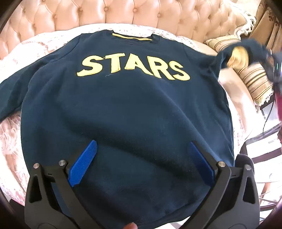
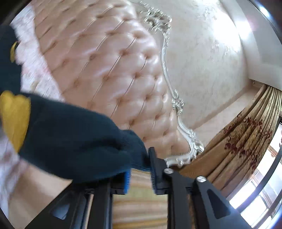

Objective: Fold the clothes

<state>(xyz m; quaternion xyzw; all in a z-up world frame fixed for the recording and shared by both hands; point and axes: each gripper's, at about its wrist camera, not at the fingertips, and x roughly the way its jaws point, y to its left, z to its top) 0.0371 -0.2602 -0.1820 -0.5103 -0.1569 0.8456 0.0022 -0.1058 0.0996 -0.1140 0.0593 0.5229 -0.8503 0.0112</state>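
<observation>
Navy sweatshirt (image 1: 123,109) with yellow "STARS" lettering (image 1: 134,66) lies flat on the lace-covered sofa seat (image 1: 10,126); left gripper (image 1: 141,151) hovers over its hem, jaws wide apart. Right gripper (image 2: 140,169) – jaws parted – has the lifted sleeve cuff (image 2: 126,149) between them, against one pad.

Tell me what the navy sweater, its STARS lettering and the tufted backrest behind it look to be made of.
Sweater: soft matte knit, probably cotton fleece; the cuff shows ribbed stitches.
STARS lettering: yellow fabric patches, seemingly felt, with stitched edges.
Backrest: glossy pink leather or imitation, judging by the sheen on its buttoned tufts; which one cannot be told.
</observation>
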